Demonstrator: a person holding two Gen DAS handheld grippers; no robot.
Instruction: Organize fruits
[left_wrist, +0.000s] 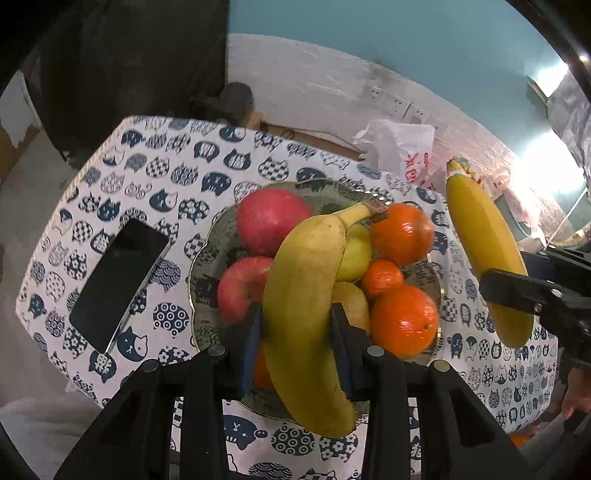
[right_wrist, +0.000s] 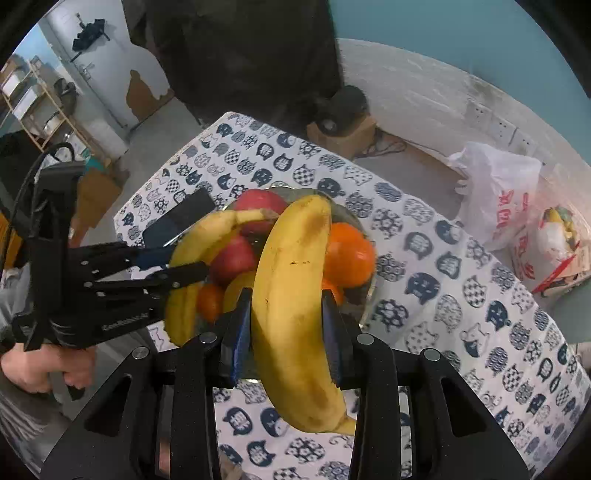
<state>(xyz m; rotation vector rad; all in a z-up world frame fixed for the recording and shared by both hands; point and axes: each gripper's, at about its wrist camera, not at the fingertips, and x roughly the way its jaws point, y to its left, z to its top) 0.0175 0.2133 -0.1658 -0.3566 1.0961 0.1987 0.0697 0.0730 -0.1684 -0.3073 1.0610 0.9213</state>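
Two bananas up over the fruit plate (left_wrist: 207, 236): left gripper (left_wrist: 295, 325) clamped on one banana (left_wrist: 310, 295), right gripper (right_wrist: 284, 314) clamped on another (right_wrist: 291, 295). Next up, probably lowering both gently onto the pile.

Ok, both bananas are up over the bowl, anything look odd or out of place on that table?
Only the phone: it lies flat on the tablecloth left of the fruit bowl, unrelated to the fruit. Nothing spilled; both bananas look intact.
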